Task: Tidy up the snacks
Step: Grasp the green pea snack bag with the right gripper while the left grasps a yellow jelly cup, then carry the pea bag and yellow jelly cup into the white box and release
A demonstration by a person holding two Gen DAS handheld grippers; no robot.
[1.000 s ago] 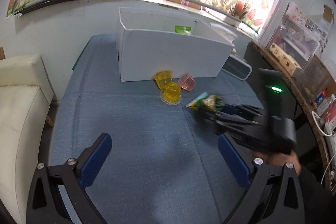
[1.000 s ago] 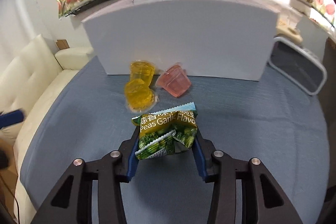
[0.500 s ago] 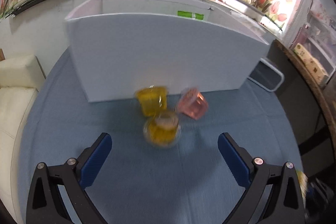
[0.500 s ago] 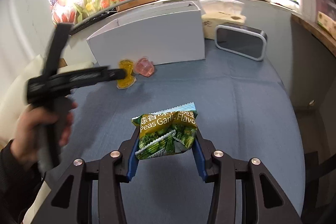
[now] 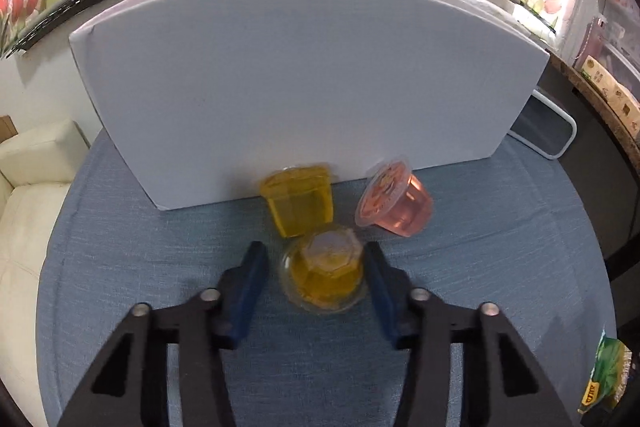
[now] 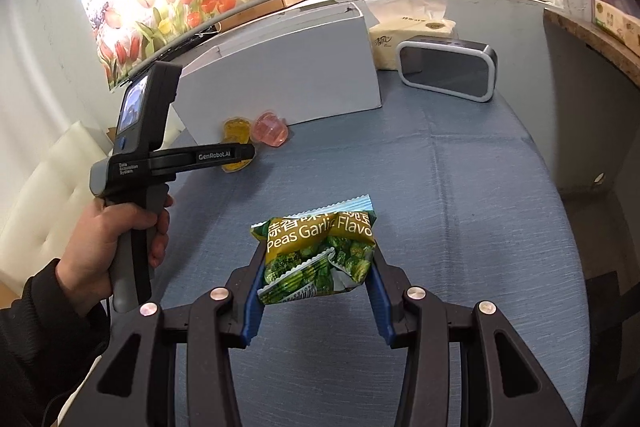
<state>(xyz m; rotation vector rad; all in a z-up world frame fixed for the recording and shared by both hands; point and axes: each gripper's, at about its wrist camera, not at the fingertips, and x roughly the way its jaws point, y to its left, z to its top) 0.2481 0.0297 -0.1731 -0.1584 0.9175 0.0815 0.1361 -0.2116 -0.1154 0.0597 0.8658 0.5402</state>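
Now the left gripper (image 5: 312, 281) has just been closing around the near yellow cup (image 5: 323, 273), pads not clearly pressing; it's light, slick plastic, best squeezed at its sides. The right gripper (image 6: 318, 277) pinches the crinkly pea bag (image 6: 318, 255).

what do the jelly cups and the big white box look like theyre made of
Jelly cups, yellow, yellow and pink: clear, glossy thin plastic, since the coloured filling shows through, probably with film lids. White box: matte, flat, sharp-cornered board, likely cardboard or foam board.

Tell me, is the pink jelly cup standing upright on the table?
No, the pink jelly cup lies tipped on its side on the blue table, its sealed lid facing left toward the yellow cups.
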